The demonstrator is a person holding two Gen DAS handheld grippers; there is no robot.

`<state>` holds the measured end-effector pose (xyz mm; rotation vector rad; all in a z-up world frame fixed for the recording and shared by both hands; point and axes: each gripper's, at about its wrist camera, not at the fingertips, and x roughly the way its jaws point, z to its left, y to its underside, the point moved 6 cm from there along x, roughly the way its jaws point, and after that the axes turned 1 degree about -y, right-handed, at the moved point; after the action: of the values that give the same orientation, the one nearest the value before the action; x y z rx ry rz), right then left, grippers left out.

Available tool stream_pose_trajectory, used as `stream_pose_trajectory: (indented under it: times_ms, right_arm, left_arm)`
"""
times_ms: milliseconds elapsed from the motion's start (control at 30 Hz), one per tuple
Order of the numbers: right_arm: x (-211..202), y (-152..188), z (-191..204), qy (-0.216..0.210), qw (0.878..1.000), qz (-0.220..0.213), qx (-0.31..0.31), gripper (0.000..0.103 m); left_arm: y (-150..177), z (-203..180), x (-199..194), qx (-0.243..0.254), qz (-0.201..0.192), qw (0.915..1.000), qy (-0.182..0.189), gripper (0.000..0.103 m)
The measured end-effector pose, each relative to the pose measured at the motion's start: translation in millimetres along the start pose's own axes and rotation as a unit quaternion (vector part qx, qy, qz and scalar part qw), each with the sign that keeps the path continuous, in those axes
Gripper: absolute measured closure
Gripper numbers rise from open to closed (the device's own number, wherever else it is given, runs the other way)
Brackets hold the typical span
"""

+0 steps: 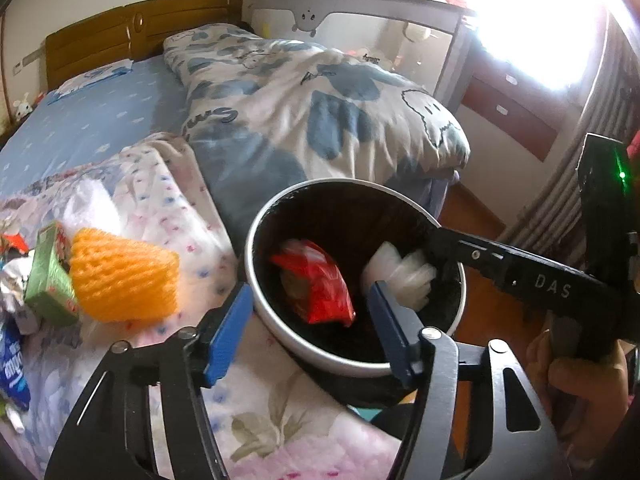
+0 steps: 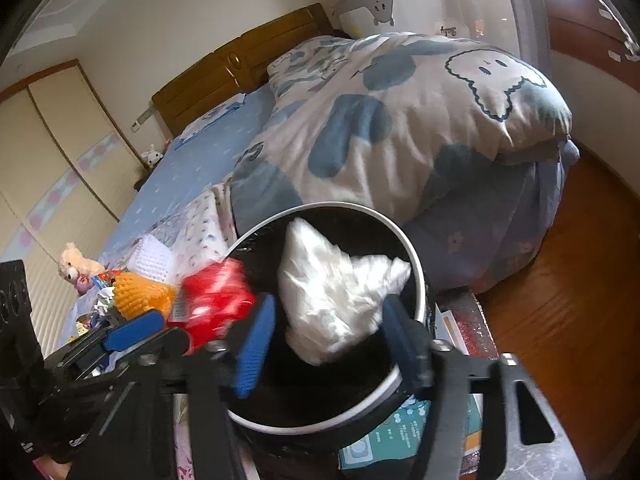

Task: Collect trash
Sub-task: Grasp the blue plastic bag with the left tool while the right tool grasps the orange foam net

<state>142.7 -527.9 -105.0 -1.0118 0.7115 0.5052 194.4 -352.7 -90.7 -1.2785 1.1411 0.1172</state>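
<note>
A round trash bin (image 1: 256,280) with a black liner stands at the bed's corner. My left gripper (image 1: 310,330) hangs open over its near rim. A red snack wrapper (image 1: 316,284), blurred, lies loose inside the bin, clear of the blue pads (image 1: 228,332). From the right, one finger (image 1: 472,254) of my right gripper reaches over the rim above a crumpled white plastic bag (image 1: 400,276). In the right wrist view my right gripper (image 2: 330,346) is open over the bin (image 2: 416,280). The white bag (image 2: 332,292) sits loose between its fingers, and the red wrapper (image 2: 212,304) is to the left.
On the flowered blanket to the left lie an orange foam net (image 1: 120,276), a green box (image 1: 50,276), foil scraps (image 1: 12,284) and a blue packet (image 1: 12,364). A bulky quilt (image 1: 320,108) lies behind the bin. Wooden floor (image 2: 560,300) lies to the right. Boxes (image 2: 400,432) sit under the bin.
</note>
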Motion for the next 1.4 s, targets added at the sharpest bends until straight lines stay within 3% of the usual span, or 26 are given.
stream_pose_trajectory:
  times_ms: [333, 633, 933, 1400]
  right_arm:
    - [-16, 11, 21, -0.01, 1.0, -0.026, 0.008, 0.016]
    - [-16, 40, 74, -0.051, 0.998, -0.033, -0.013, 0.013]
    - [-2, 65, 125, -0.077, 0.996, -0.013, -0.052, 0.012]
    - [27, 89, 182, -0.097, 0.991, 0.011, -0.093, 0.012]
  left_arm:
    - [38, 40, -37, -0.048, -0.013, 0.9985, -0.025, 0.034]
    - [75, 95, -69, -0.092, -0.02, 0.9932, -0.067, 0.033]
    - [108, 145, -98, -0.127, -0.026, 0.9846, -0.117, 0.032]
    - [121, 196, -119, -0.164, -0.039, 0.9723, -0.162, 0.03]
